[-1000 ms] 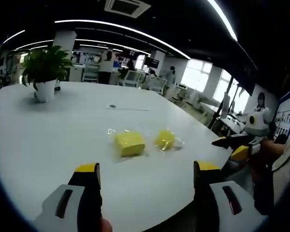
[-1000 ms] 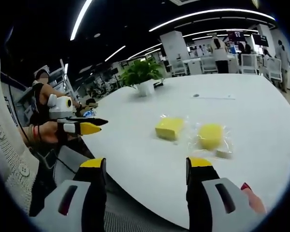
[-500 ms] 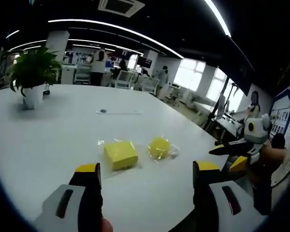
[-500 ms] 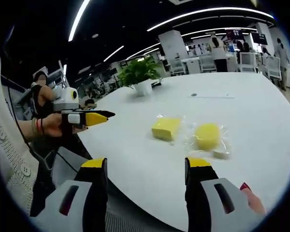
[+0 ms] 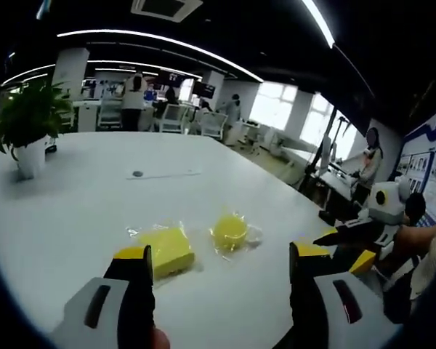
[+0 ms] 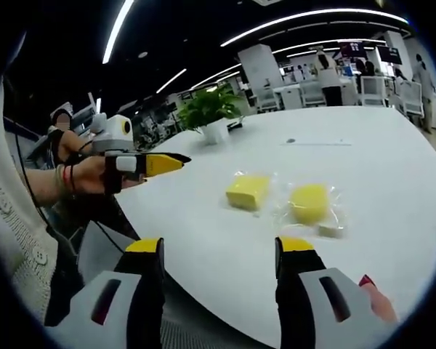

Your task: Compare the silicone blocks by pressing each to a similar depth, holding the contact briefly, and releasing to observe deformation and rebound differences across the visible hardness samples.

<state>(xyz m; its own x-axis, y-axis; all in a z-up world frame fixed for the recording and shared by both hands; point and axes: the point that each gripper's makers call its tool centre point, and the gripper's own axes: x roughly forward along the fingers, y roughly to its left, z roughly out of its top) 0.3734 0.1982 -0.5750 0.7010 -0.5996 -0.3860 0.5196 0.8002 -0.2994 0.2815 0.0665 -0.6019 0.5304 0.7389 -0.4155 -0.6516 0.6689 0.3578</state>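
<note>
Left claw [image 5: 219, 258] and right claw [image 6: 218, 249] both wide open, empty, short of two bagged yellow blocks [image 6: 248, 192].

Left jaw hides square block's [image 5: 165, 251] near corner.

left hand-held gripper [image 5: 219, 263]: black jaws, yellow tips, grey shells | sleeve [image 6: 14, 211]: cream knit, button

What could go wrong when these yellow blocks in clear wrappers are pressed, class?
1. The square block and round block lie loose in crinkled clear wrappers on the smooth white table, so a press may make them slide.
2. Both sit fairly near the table's edge, so a shove might push them off.
3. The left tool and right tool approach from opposite sides and could collide.
</note>
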